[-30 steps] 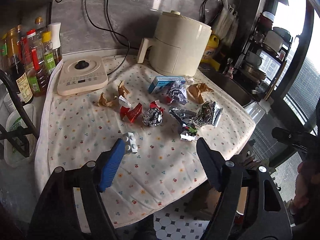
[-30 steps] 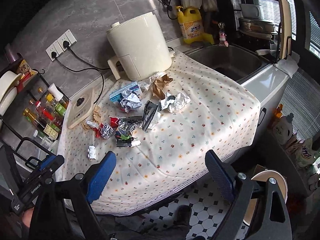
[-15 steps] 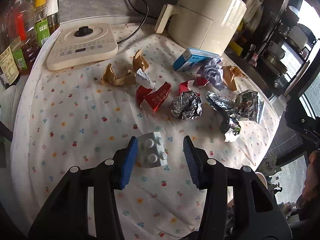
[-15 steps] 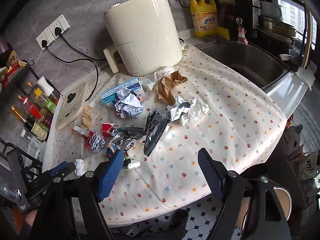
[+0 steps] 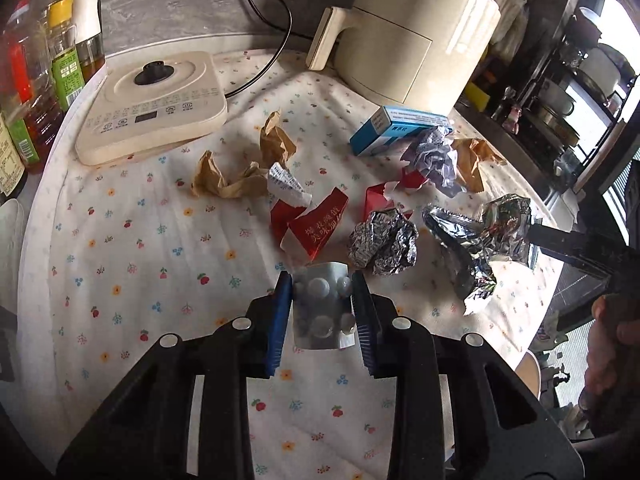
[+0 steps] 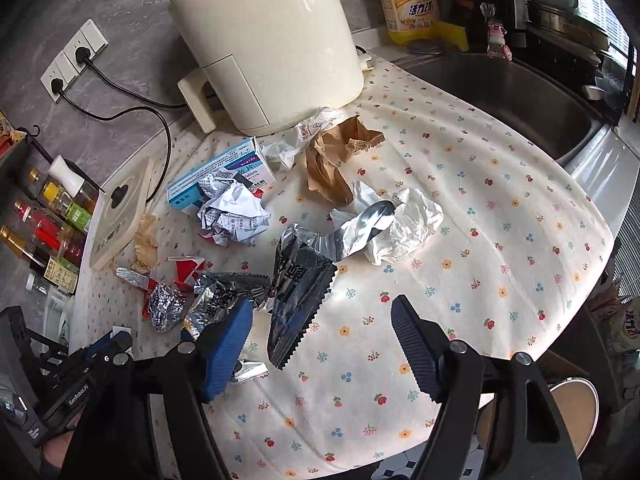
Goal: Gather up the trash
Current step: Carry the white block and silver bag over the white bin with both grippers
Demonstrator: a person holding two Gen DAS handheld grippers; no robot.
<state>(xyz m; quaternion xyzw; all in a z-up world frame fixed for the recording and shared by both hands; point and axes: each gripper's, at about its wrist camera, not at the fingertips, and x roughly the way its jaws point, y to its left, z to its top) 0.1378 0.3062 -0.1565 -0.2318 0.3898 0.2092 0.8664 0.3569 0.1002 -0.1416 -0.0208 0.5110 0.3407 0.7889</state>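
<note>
My left gripper [image 5: 322, 300] is shut on a grey studded toy brick [image 5: 322, 306] on the flowered cloth [image 5: 132, 248]. Ahead lie a foil ball [image 5: 384, 242], red wrappers [image 5: 316, 224], brown paper scraps [image 5: 240, 172], a blue box [image 5: 396, 128] and crumpled printed paper [image 5: 434, 158]. My right gripper [image 6: 320, 344] is open and empty, low over the cloth's front edge. A black and silver snack bag [image 6: 296, 300] lies between its fingers, with crumpled white foil [image 6: 384, 228] and brown paper [image 6: 336, 156] beyond.
A cream air fryer [image 6: 264, 40] stands at the back, a cream induction hob [image 5: 152, 104] at the left. Sauce bottles [image 5: 36, 72] line the left edge. A sink [image 6: 500, 96] lies to the right, a yellow detergent bottle [image 6: 408, 0] behind it.
My left gripper came down and closed its jaws on the grey brick. My right gripper moved forward and lower toward the snack bag, staying open.
</note>
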